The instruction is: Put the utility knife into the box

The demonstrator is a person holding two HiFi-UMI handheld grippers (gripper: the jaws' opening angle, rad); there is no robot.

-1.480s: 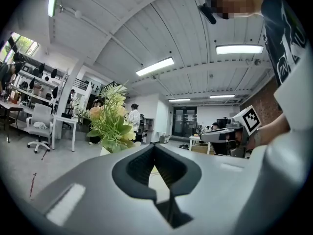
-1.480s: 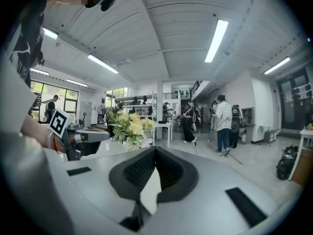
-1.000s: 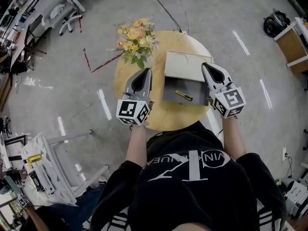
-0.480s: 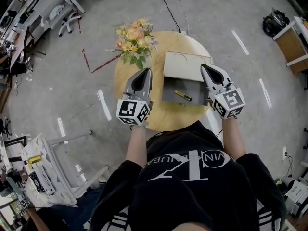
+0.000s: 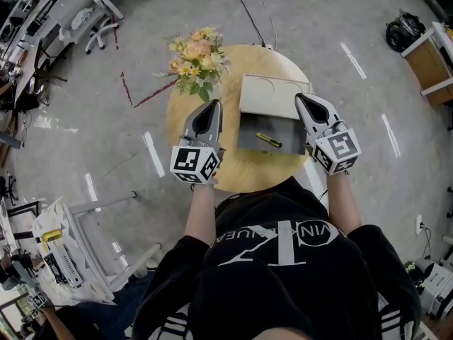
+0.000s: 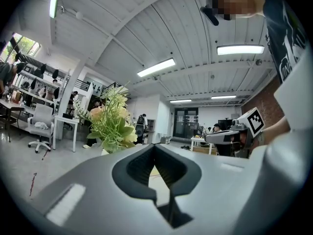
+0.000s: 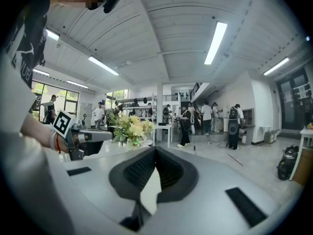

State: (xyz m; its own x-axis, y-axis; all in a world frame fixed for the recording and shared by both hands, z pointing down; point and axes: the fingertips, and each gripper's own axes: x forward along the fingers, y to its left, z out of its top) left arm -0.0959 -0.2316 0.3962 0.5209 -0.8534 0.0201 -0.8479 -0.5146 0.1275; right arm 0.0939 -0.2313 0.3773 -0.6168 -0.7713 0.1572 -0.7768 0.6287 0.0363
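Note:
The yellow utility knife (image 5: 268, 139) lies inside the open grey box (image 5: 249, 137) on the round wooden table (image 5: 233, 172). The box's cream lid (image 5: 272, 96) stands open on the far side. My left gripper (image 5: 212, 105) hovers just left of the box, shut and empty. My right gripper (image 5: 301, 98) hovers at the box's right edge, also shut with nothing in it. In the left gripper view the jaws (image 6: 155, 146) meet at the tip. In the right gripper view the tips (image 7: 155, 150) touch as well.
A bouquet of yellow and peach flowers (image 5: 197, 59) stands at the table's far left, close ahead of the left gripper. Cables run over the grey floor behind the table. White chairs (image 5: 92, 13) and a wooden cabinet (image 5: 432, 66) stand farther off.

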